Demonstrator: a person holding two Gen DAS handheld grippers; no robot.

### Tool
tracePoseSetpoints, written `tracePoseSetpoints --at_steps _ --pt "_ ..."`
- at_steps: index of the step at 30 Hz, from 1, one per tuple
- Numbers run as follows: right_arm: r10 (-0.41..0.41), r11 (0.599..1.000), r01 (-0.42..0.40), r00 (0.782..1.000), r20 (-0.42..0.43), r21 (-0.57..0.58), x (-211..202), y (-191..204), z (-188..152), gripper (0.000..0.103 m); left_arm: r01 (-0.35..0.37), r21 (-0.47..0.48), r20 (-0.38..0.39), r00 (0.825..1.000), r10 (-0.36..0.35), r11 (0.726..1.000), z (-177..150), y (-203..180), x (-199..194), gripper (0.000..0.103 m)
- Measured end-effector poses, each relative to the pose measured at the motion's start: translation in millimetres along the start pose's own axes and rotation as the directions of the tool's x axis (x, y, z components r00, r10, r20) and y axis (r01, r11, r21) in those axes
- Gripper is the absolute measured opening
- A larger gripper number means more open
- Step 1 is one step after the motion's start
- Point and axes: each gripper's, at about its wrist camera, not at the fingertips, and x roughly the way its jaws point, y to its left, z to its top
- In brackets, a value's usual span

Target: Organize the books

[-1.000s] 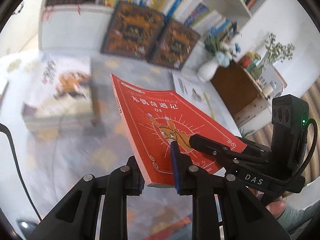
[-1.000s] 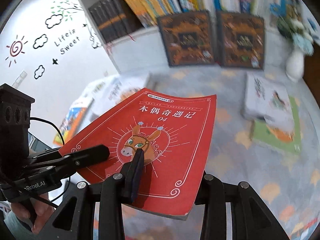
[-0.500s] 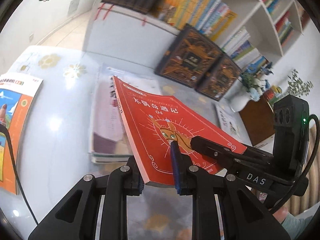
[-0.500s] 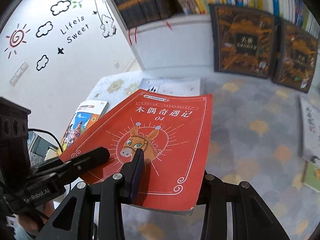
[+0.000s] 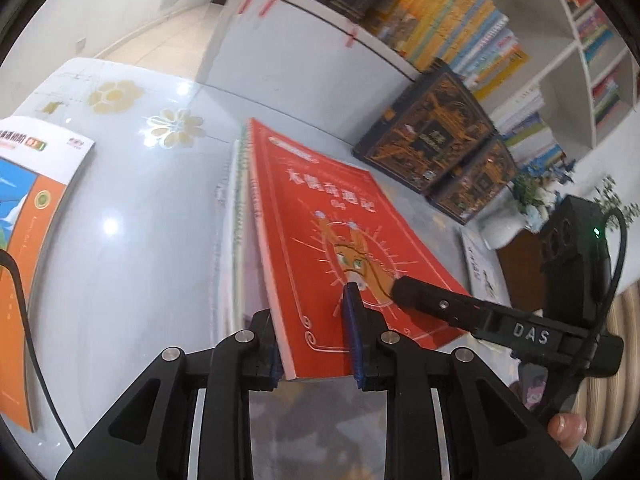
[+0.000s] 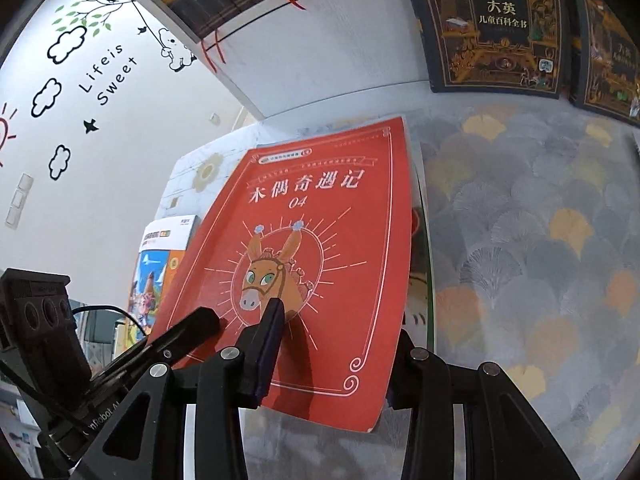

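Left wrist view: both tongs (image 5: 316, 340) (image 6: 332, 344) clamp the red book (image 5: 340, 248).

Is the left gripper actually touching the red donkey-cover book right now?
Touching. In the left wrist view, the left gripper has one blue pad on the cover of the red donkey-cover book and the other under its lower edge.

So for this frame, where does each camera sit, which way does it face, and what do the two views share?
Left wrist: on the left gripper, facing down at the red book over a book stack; the right gripper and a thumb show.
Right wrist: on the right gripper, facing the red book and rug; the left gripper shows.
Shared: red book, both grippers, dark boxed volumes.
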Motion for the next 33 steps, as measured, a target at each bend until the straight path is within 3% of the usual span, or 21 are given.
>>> tracePoseSetpoints --at_steps 3,5,11,14,19,27,33 --pt "-0.025 0.999 0.025 1.000 -0.012 0.020 9.3 -3.0 1.0 0.041 -0.055 -0.022 -0.004 0.998 0.055 0.998 1.0 10.0 6.4 0.021" --pt "-0.063 0.997 0.064 0.997 -0.041 0.037 17.3 -8.0 -0.8 0.042 -0.056 -0.040 -0.009 0.998 0.056 0.998 -2.0 16.3 6.6 0.022" --pt "-0.077 0.997 0.077 0.996 -0.049 0.008 7.3 -10.6 -14.7 0.047 -0.093 -0.055 -0.019 0.996 0.092 0.994 -17.8 23.0 -4.8 0.022" --pt "-0.085 0.996 0.086 0.995 -0.049 0.011 -4.5 -19.6 -31.6 0.057 -0.111 -0.033 -0.017 0.994 0.111 0.993 -29.8 17.5 -13.8 0.022" --pt "-0.096 0.990 0.105 0.990 -0.102 0.089 -19.8 -64.4 -79.7 0.057 -0.089 -0.018 -0.042 0.995 0.088 0.996 -56.8 3.8 -24.1 0.022" --pt "-0.066 0.962 0.114 0.979 -0.194 0.248 -50.5 -146.1 -168.5 0.057 -0.028 0.050 -0.124 0.992 0.034 0.998 -98.8 -54.1 -15.3 0.024" --pt "0.015 0.963 0.033 0.985 -0.174 0.268 -72.3 -182.2 -180.2 0.057 -0.007 0.129 -0.188 0.982 0.031 0.992 -136.4 -126.0 3.3 0.024"
